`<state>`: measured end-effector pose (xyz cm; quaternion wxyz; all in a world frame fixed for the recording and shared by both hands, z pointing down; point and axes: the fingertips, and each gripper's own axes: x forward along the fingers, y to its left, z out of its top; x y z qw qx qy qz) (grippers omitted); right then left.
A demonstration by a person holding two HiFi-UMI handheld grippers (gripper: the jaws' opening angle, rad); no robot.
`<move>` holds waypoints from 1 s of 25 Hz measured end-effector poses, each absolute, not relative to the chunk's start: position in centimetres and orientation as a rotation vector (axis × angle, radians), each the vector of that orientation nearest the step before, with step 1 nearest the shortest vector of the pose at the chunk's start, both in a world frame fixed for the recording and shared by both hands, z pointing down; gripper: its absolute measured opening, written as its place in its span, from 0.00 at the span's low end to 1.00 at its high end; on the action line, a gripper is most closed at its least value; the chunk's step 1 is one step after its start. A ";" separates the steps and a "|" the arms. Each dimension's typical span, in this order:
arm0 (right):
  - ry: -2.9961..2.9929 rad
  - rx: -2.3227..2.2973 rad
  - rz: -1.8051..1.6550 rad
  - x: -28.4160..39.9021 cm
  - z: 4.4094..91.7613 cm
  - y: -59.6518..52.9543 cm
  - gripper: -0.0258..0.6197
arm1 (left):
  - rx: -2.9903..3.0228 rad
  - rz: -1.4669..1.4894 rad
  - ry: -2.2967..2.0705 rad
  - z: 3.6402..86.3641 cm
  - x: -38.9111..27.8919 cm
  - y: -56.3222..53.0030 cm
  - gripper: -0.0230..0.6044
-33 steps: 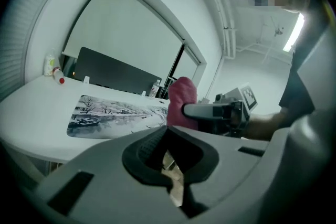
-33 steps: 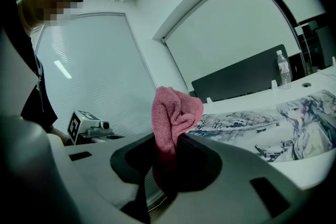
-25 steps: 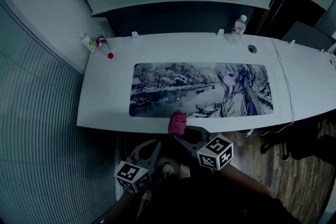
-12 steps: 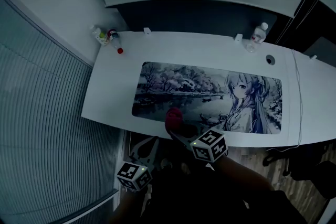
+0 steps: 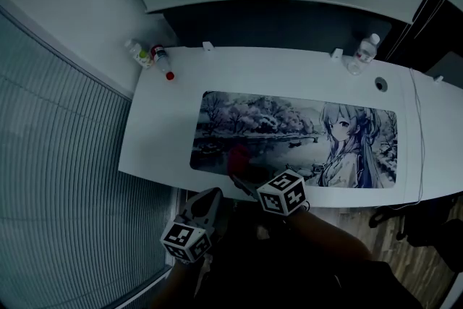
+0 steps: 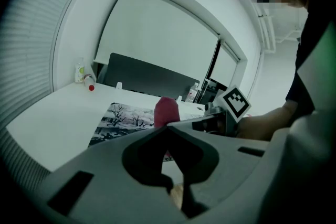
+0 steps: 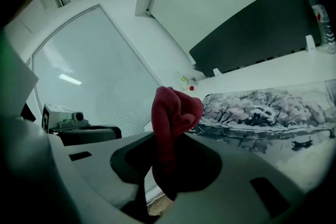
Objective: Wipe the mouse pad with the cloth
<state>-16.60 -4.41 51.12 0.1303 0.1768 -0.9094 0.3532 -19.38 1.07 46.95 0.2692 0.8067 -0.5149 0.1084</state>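
desk [image 5: 163,130]: right gripper [image 5: 234,171] moved cloth [image 5: 237,155] over mouse pad [image 5: 289,128]

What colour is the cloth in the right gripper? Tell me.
Deep pinkish red; the cloth shows best in the right gripper view.

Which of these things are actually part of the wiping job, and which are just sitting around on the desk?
Part of the job: red cloth, clamped in the right gripper; printed mouse pad.

Just lying about: two small bottles, back left; clear water bottle, back right; white cable; left gripper, shut, empty.
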 end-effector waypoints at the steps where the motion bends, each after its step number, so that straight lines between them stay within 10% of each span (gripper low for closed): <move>1: -2.630 0.532 1.034 -17.1 51.4 -4.8 0.21 | 2.178 0.300 -1.375 47.2 -19.9 0.7 0.05; 25: -2.213 0.908 1.222 -24.4 60.8 -12.5 0.21 | 2.285 0.411 -0.938 53.1 -27.0 -8.2 0.05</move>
